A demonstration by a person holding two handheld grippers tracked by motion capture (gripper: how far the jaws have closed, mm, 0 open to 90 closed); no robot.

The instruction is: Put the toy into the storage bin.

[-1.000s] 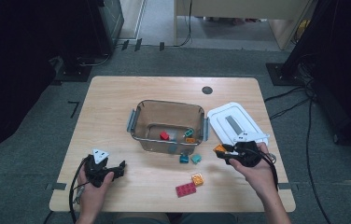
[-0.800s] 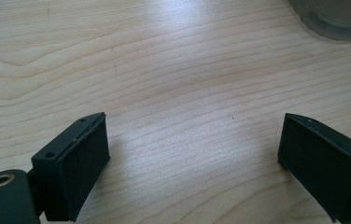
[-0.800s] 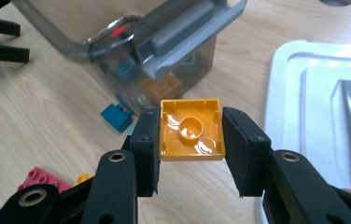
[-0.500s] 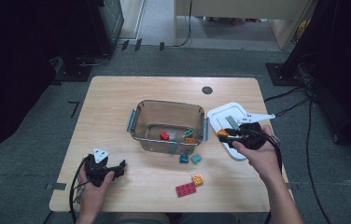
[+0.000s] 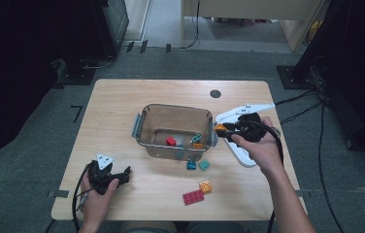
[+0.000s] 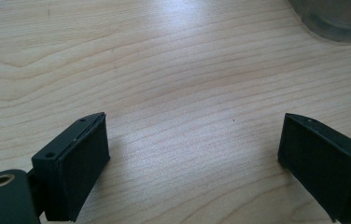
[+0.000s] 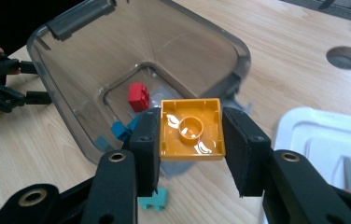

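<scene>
The orange brick [image 7: 192, 129], clamped in the right claw [image 7: 192, 135] at the bin's [image 5: 144, 127] right rim, awaits dropping beside three inside, four remaining on the table [image 5: 122, 102], left claw [image 6: 192, 154] apart.

We have an orange square brick [image 7: 192, 129] clamped between the pads of the right claw [image 7: 192, 140], its hollow underside facing us with a round socket in the middle, glossy and catching the light. It sits level across the claw, edges pressed by both pads. Just beyond the claw's tips stands the clear bin [image 7: 94, 56], open-topped, on the counter [image 7: 281, 51], with the brick held at its near rim.
</scene>
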